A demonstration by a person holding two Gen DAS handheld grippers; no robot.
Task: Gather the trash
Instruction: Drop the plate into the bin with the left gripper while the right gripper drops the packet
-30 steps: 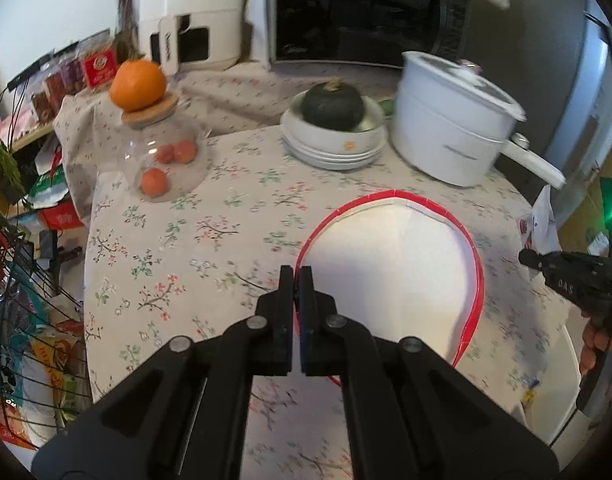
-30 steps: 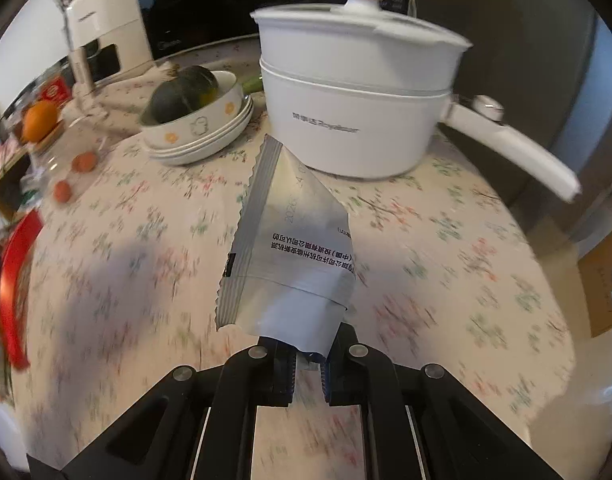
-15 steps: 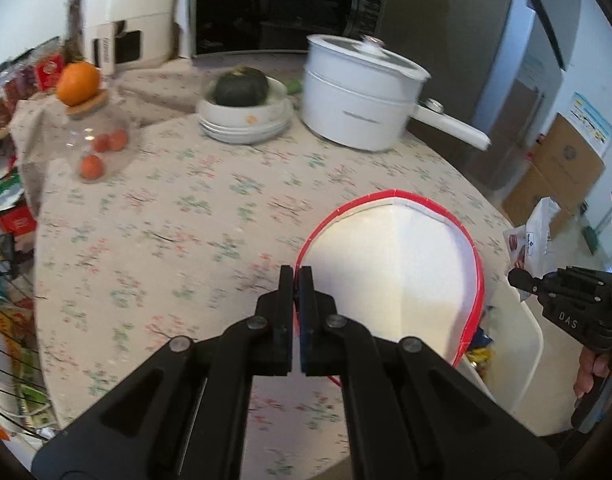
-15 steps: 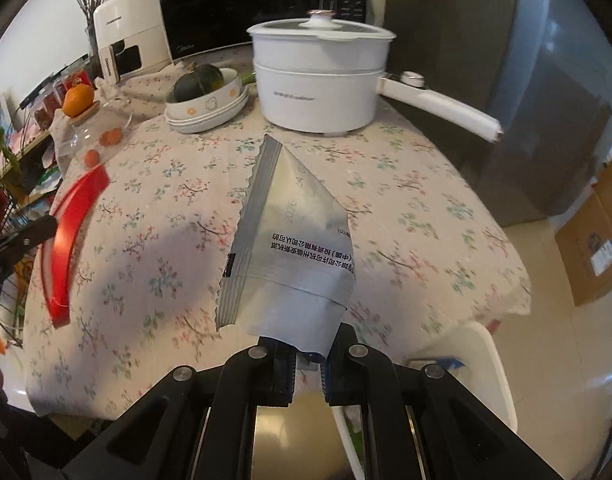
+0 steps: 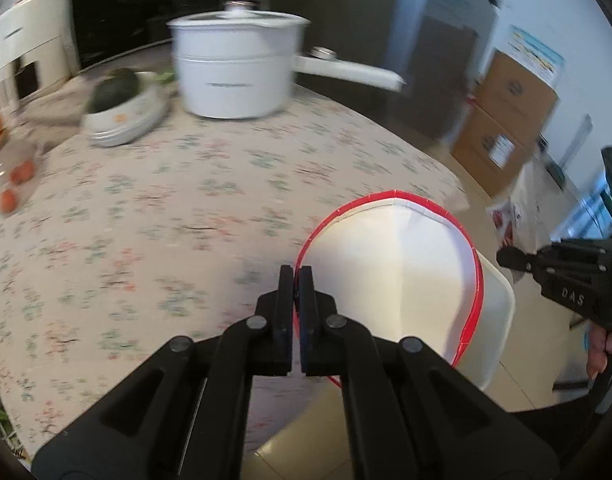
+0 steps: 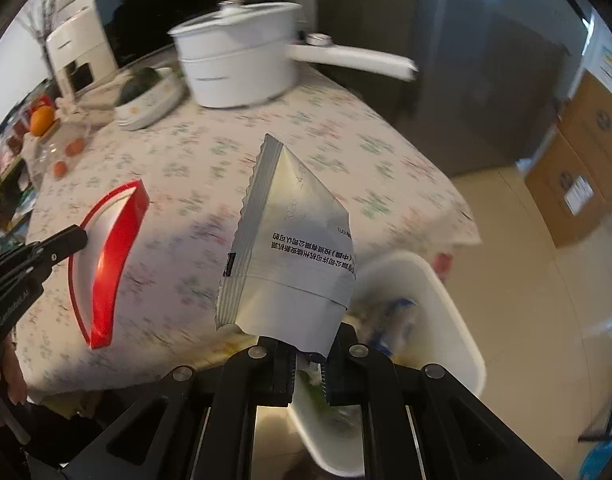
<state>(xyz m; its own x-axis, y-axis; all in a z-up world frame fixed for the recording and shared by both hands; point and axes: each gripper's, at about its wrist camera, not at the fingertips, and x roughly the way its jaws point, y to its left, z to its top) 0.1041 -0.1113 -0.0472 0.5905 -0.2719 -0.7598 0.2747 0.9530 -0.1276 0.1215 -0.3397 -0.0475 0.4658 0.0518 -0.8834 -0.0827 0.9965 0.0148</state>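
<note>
Nearest the right wrist camera, the right gripper (image 6: 307,364) had its jaws pinching the bottom edge of a silvery foil wrapper (image 6: 290,252), which stood up from the grip with its serrated edge at the top. Directly below and just beyond it sat the white trash bin (image 6: 457,320) on the floor at the counter's edge, with bits of rubbish already visible inside, though blurred. Holding the wrapper by one end over the bin's mouth probably meant it could simply fall in once let go.

In the left wrist view, the left gripper (image 5: 294,280) had its jaws pressed together on the rim of a red-edged paper plate (image 5: 389,264), bent along a crease down its middle. The plate hung partly over the counter's edge and partly over the bin, likely so that it could follow the wrapper in.

Farther back, the counter (image 5: 186,208) with its flowered cloth carried a white electric pot (image 5: 234,72) whose long handle pointed toward the bin side, a stack of bowls (image 5: 122,120) with a dark green squash on top, and a glass jar (image 6: 62,148) holding small orange fruit. Cardboard boxes (image 6: 581,160) stood on the floor beyond. Nothing appeared to block the drop; the two grippers were near each other, and the plate could crowd the bin's opening.
</note>
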